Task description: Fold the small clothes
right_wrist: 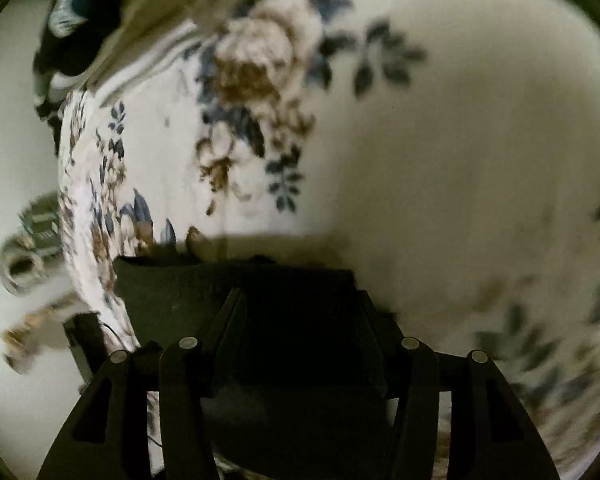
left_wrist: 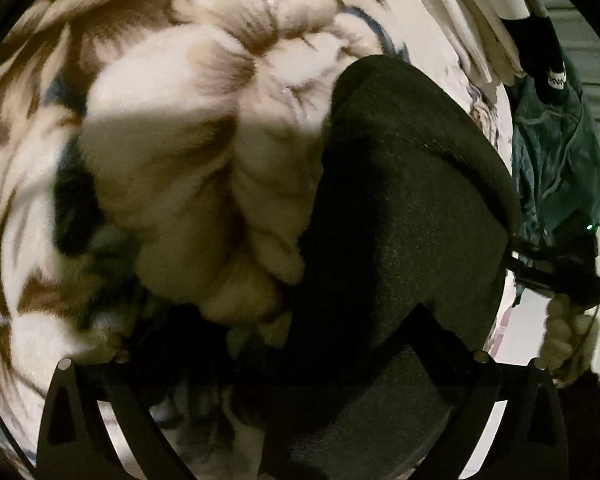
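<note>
A small dark knit garment (left_wrist: 400, 200) lies on the floral blanket (left_wrist: 172, 128), bent over itself along its upper edge. My left gripper (left_wrist: 284, 360) sits low over it, its jaws wide apart, with the garment's near end lying between them. The right wrist view shows the same dark garment (right_wrist: 172, 296) lying between the fingers of my right gripper (right_wrist: 300, 312). The pads (right_wrist: 228, 320) stand close on either side of the cloth, and shadow hides whether they pinch it.
The white blanket with brown and blue flowers (right_wrist: 440, 140) covers the whole bed. A teal garment (left_wrist: 552, 168) and a dark sock (left_wrist: 548, 60) hang at the right. Striped fabric (right_wrist: 148, 60) lies at the blanket's far edge. Slippers (right_wrist: 20, 268) lie on the floor at left.
</note>
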